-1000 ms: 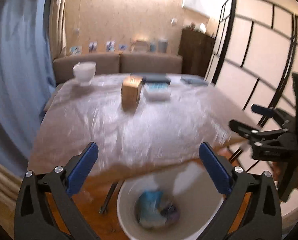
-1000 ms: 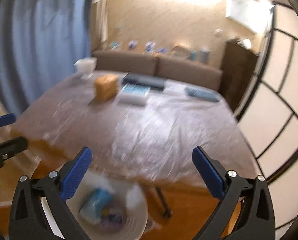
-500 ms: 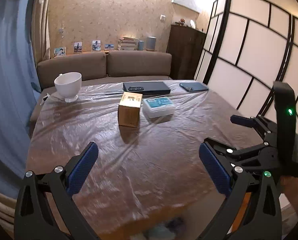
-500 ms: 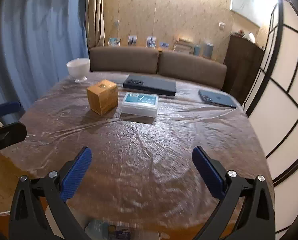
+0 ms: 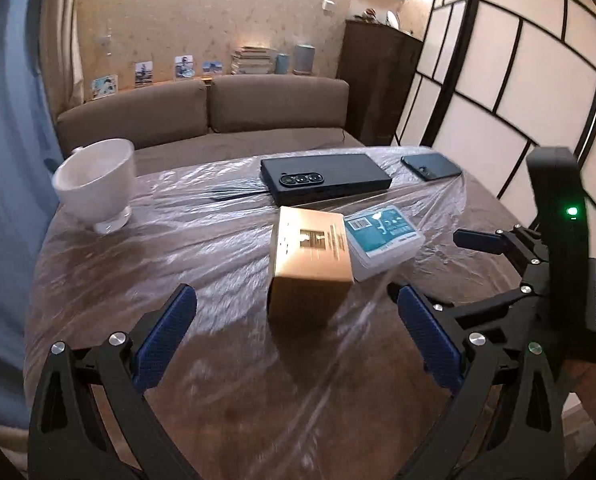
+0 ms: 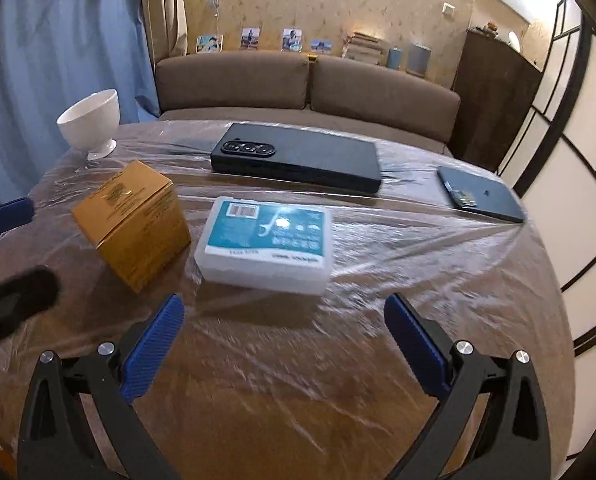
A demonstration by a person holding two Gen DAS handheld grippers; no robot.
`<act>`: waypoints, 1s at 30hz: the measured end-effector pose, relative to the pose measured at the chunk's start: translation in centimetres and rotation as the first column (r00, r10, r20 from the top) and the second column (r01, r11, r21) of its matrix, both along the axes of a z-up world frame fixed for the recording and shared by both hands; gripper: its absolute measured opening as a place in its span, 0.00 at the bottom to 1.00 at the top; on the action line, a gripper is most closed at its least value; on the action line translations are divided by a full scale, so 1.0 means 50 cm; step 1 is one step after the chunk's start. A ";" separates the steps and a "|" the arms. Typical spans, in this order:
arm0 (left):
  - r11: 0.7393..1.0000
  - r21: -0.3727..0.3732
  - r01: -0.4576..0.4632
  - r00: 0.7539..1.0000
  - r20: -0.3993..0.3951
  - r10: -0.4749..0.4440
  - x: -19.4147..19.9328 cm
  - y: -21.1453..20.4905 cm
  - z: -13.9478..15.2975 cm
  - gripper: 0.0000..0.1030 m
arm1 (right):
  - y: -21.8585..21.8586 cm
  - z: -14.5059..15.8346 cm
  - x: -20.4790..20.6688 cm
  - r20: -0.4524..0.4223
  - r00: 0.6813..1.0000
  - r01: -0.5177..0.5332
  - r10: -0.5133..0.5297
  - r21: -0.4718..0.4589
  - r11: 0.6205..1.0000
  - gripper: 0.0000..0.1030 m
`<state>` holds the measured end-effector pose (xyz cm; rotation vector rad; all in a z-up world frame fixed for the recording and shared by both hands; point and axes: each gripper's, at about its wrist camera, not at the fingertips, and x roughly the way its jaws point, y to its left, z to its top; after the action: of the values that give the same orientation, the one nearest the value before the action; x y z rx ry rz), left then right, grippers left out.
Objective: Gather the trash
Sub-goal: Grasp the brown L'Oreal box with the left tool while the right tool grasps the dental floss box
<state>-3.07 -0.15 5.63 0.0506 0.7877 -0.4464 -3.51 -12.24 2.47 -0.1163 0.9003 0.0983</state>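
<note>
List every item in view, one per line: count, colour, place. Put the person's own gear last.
cardboard box: 1, golden brown, table's near left, beside the plastic case
plastic case: 1, white with teal label, table centre
large phone: 1, black, camera side up, behind the case
small phone: 1, dark teal, far right of table
footed bowl: 1, white, far left corner
plastic sheet: 1, clear, wrinkled, covering the table
sofa: 1, brown, behind the table
photo cards: 4, on the ledge above the sofa
left gripper: 1, black with blue pads, open, facing the box
right gripper: 1, black with blue pads, open, facing the case
</note>
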 end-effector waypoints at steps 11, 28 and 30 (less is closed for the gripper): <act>1.000 -0.028 -0.002 0.997 -0.073 0.000 0.100 0.024 -0.038 0.85 | -0.001 -0.033 0.064 -0.047 0.999 0.025 -0.022 0.072 0.997 0.95; 0.998 -0.012 0.054 0.995 -0.087 -0.055 0.116 0.024 -0.047 0.49 | 0.001 -0.026 0.082 -0.079 0.997 0.022 -0.013 0.118 0.993 0.79; 0.998 -0.034 0.060 0.993 -0.099 -0.063 0.110 0.025 -0.046 0.49 | -0.010 -0.021 0.074 -0.087 0.996 0.031 -0.018 0.149 0.988 0.79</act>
<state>2.43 1.07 3.31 0.0241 0.8789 -0.5224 0.21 -12.76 1.43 0.0400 0.9760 0.1492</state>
